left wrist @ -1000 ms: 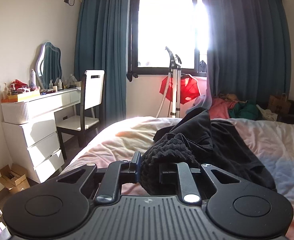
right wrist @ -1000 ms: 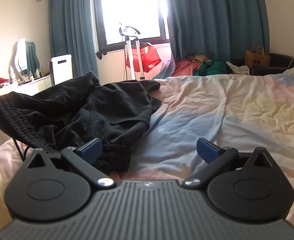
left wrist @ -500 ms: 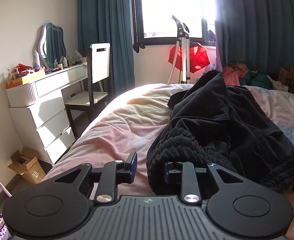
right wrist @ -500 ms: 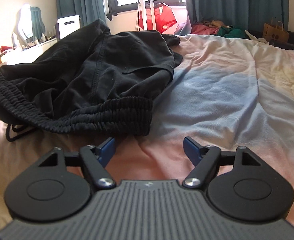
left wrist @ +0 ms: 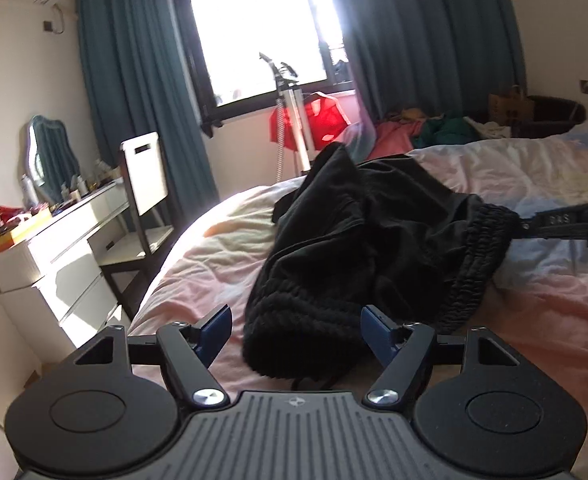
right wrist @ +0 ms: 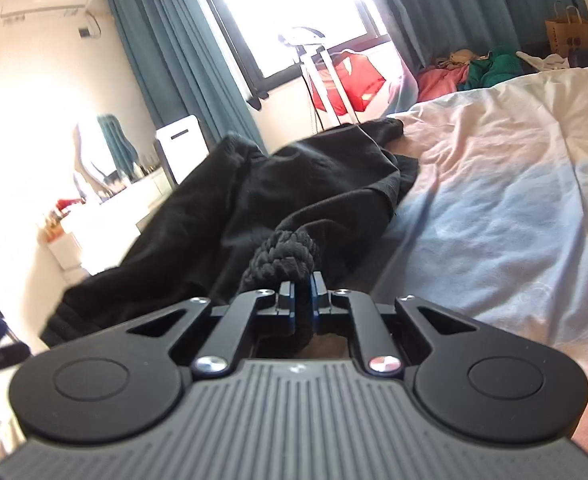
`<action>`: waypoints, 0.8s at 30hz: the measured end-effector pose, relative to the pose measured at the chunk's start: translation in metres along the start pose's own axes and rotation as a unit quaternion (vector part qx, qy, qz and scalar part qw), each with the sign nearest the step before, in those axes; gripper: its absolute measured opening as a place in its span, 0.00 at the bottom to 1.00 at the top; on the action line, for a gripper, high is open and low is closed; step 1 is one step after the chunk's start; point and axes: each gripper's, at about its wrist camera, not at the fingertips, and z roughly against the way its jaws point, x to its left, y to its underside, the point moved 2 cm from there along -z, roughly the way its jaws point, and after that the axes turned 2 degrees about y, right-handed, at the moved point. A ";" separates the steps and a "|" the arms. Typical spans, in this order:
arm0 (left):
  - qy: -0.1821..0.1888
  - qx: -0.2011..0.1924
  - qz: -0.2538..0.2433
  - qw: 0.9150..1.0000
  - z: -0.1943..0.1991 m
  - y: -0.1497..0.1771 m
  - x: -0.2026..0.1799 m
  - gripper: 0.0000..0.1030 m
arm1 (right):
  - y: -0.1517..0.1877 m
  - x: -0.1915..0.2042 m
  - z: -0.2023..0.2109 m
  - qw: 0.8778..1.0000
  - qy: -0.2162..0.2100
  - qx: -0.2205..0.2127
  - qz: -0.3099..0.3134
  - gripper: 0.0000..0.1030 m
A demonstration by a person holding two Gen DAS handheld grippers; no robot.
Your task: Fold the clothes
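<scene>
Now my right gripper [right wrist: 302, 300] has just closed on the ribbed waistband of the black trousers [left wrist: 374, 232] heaped on the bed [left wrist: 534, 184]; my left gripper [left wrist: 296, 328] has just opened, pads clear, waistband between them.

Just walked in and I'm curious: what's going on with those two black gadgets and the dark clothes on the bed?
A person is folding clothes with a handheld gripper in each hand. The right gripper is shut on the ribbed waistband of the black trousers, which lie bunched on the bed. The left gripper has just been opening: its jaws stand apart on either side of the waistband's other end without pressing it.
</scene>
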 end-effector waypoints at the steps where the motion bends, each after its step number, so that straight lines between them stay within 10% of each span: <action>1: 0.017 -0.006 -0.026 1.000 -0.003 -0.006 -0.015 0.76 | -0.004 -0.001 0.002 1.000 -0.008 0.002 -0.006 0.10; 7: 0.078 0.005 -0.160 0.984 -0.065 -0.021 -0.102 0.75 | -0.013 -0.016 0.002 0.998 -0.036 0.031 -0.051 0.10; 13: 0.056 0.014 -0.245 0.968 -0.135 -0.023 -0.156 0.66 | -0.021 -0.025 0.008 0.994 -0.068 0.038 -0.072 0.10; 15: 0.055 0.008 -0.231 0.971 -0.150 -0.031 -0.164 0.62 | -0.025 -0.025 0.011 0.993 -0.081 0.037 -0.074 0.11; 18: 0.034 0.003 -0.196 0.980 -0.173 -0.048 -0.166 0.18 | -0.031 -0.023 0.016 0.993 -0.095 0.028 -0.061 0.10; 24: 0.030 -0.016 -0.040 0.999 -0.185 -0.098 -0.092 0.17 | -0.049 -0.013 0.044 0.991 -0.117 -0.046 -0.033 0.12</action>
